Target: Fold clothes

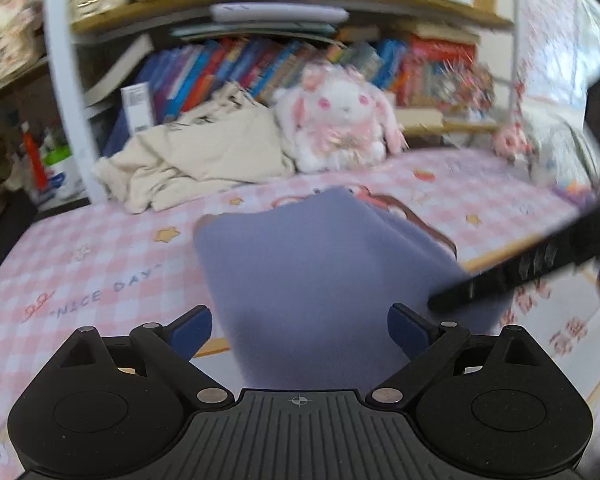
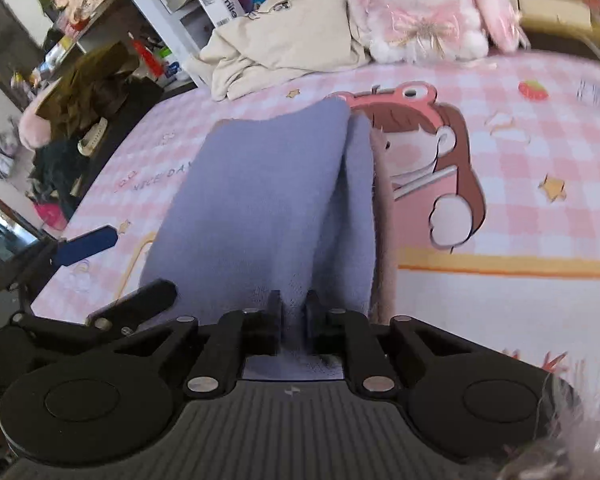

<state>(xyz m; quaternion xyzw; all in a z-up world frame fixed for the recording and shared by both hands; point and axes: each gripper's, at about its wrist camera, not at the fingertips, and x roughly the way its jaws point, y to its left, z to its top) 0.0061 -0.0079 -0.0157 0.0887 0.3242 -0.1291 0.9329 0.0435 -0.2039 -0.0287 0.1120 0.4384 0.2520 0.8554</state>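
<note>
From the left wrist camera: a lavender-blue garment (image 1: 312, 280) lies on a pink checked bedsheet (image 1: 80, 264) printed with stars and the words "NICE DAY". It runs from the near edge of the bed toward the middle. The left gripper (image 1: 300, 332) sits over its near end with jaws spread wide, one blue pad on either side of the cloth and neither pressing it, seemingly placed to take hold of this near edge. The right gripper (image 1: 512, 276) shows as a dark bar reaching in from the right, its tip on the cloth's right side. At the far edge of the bed lie a crumpled cream garment (image 1: 192, 160) and a white and pink plush rabbit (image 1: 340, 120), below a shelf of books (image 1: 260, 64), probably set aside to keep the working area free.

From the right wrist camera: the right gripper (image 2: 292, 316) has its jaws nearly together, pinching the near end of the lavender-blue garment (image 2: 260, 192), which puckers into a long crease running away from the pinch. I judge this grip is meant to lift the near edge for a fold. The left gripper (image 2: 100, 276) is at the left, its blue pad over the sheet.
</note>
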